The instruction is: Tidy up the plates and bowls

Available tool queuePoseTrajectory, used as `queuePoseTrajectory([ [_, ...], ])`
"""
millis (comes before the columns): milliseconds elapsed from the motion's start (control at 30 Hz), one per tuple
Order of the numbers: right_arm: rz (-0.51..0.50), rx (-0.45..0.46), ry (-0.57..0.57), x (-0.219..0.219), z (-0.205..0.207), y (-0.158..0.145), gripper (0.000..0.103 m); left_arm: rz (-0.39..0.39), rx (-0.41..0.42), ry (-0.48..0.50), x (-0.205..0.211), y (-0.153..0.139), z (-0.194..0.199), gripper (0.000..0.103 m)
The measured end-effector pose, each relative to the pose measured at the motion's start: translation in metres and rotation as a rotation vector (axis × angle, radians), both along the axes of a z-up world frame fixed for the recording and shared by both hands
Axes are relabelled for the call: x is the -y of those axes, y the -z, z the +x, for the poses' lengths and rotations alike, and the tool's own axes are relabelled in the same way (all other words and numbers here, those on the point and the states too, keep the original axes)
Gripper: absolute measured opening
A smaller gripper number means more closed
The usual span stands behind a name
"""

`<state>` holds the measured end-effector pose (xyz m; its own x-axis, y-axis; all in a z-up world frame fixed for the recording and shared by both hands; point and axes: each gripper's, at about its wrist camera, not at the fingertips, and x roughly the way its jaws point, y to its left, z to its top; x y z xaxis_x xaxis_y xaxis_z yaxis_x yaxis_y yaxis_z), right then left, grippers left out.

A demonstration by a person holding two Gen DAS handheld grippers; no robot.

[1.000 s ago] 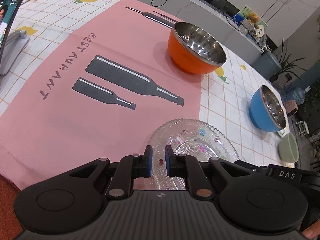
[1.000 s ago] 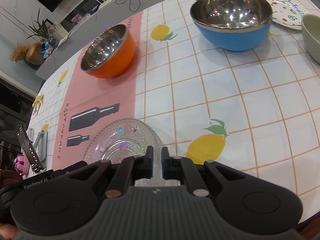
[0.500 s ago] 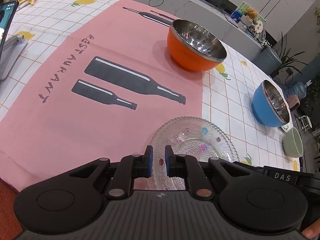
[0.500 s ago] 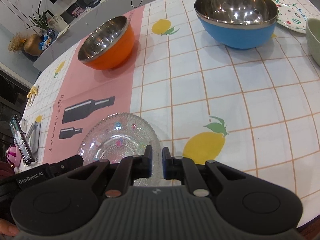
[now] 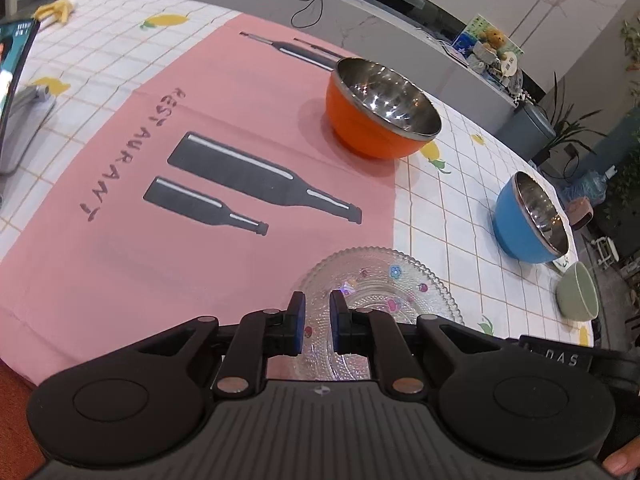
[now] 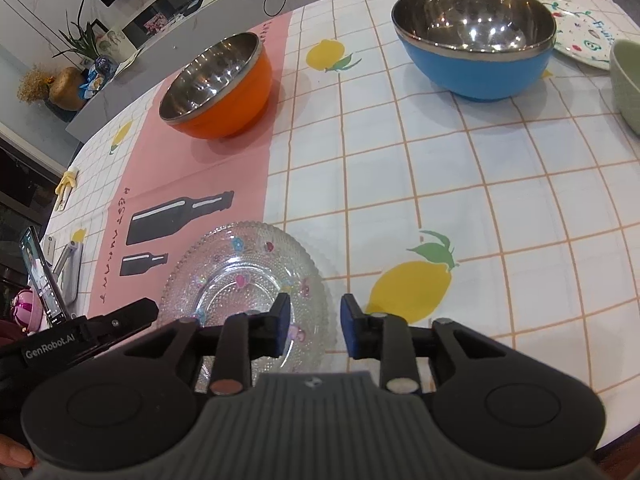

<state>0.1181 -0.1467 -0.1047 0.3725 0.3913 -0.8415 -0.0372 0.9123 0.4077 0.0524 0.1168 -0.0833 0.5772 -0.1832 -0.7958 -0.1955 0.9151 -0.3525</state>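
Observation:
A clear glass plate [image 5: 380,280] with small flower prints lies on the table near its front edge, also in the right wrist view [image 6: 244,272]. My left gripper [image 5: 317,320] is shut, its narrow gap over the plate's near rim. My right gripper [image 6: 313,326] is open, its pads over the plate's right rim. An orange steel-lined bowl [image 5: 380,114] [image 6: 218,88] stands on the pink mat. A blue steel-lined bowl [image 5: 532,220] [image 6: 476,48] stands further right. A pale green bowl [image 5: 578,298] [image 6: 626,84] sits at the right edge.
A white printed plate [image 6: 582,40] lies behind the blue bowl. A phone on a stand [image 6: 44,284] [image 5: 12,92] is at the left. The pink mat [image 5: 160,184] with bottle prints covers the left of the checked tablecloth [image 6: 460,184].
My right gripper has opened from a shut stance. Both grippers drew back slightly, so more of the glass plate shows. The left gripper stays shut.

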Motion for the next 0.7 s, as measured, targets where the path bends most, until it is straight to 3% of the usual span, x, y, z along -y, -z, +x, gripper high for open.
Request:
queuePoseTrajectory([
  [333,0.029,0.001,0.035,0.014,-0.003,-0.011,0.037,0.041,0.066,0.072,0.019,-0.022,-0.010,0.017],
  [467,0.022,0.017,0.068,0.028,-0.004,-0.020,0.051,0.071,0.103,0.118,0.033,-0.034,-0.014,0.017],
  [700,-0.015,0.076,0.099,0.060,-0.012,-0.040,0.054,0.056,0.157,0.201,0.057,-0.052,-0.019,0.019],
])
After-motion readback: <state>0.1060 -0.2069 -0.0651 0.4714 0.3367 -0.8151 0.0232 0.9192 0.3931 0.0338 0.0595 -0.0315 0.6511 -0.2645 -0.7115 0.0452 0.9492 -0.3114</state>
